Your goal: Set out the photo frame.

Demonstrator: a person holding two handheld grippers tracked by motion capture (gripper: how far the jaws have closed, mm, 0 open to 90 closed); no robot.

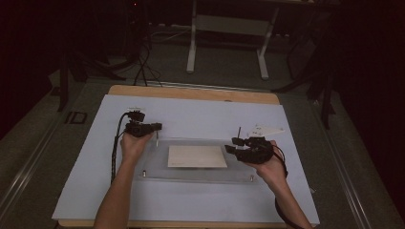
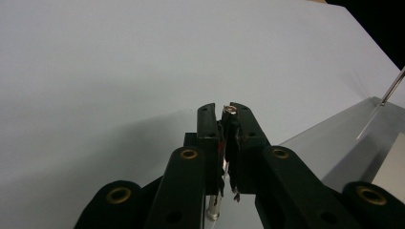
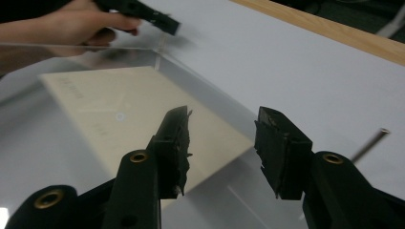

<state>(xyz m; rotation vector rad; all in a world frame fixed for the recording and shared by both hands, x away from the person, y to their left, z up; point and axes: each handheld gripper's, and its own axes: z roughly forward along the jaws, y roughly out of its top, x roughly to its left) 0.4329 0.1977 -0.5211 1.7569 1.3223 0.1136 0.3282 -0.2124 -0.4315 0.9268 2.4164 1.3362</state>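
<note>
A clear acrylic plate lies on the pale blue mat, with a cream card under its middle. My left gripper hovers at the plate's far left corner, shut on a thin metal pin that points down. In the left gripper view the jaws pinch the pin near its head. My right gripper is at the plate's far right corner, open and holding nothing. Its jaws stand wide apart above the card. A second pin stands upright just beyond it.
Two short metal posts stick up at the plate's near corners. A white three-cornered piece lies on the mat behind the right hand. The wooden table edge runs along the back. The upright pin shows right of the right jaw.
</note>
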